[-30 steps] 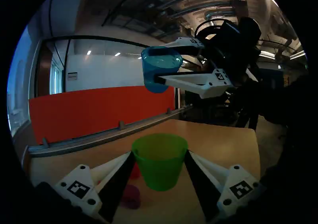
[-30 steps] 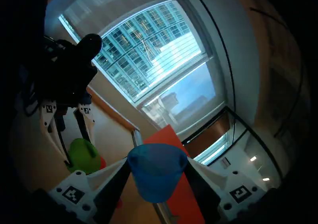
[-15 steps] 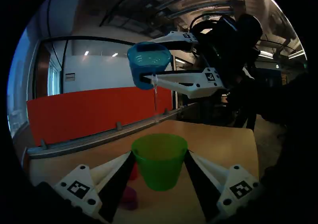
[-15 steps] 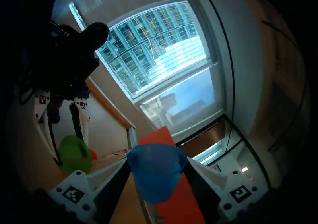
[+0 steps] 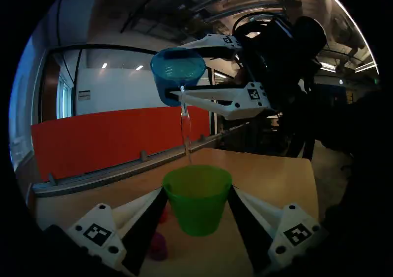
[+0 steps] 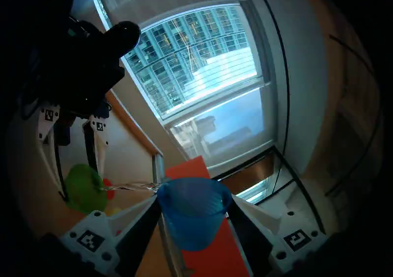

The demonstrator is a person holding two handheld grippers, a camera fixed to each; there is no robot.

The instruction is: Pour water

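A wooden table (image 5: pixel 275 174) occupies the near ground. Along its far edge runs a metal rail (image 5: pixel 123 166) with upright brackets. Behind the rail stands an orange panel (image 5: pixel 98 137). Beyond the panel is a glazed partition (image 5: pixel 123 88) in a dark frame, with ceiling lights (image 5: pixel 104 66) showing through it. Exposed pipes (image 5: pixel 236 7) cross the ceiling. On the table, near left, lies a small purple object (image 5: pixel 158 247); just beyond it sits a small red object (image 5: pixel 162 214). A large window (image 6: pixel 206 75) with horizontal blinds faces a tall building (image 6: pixel 196 56).
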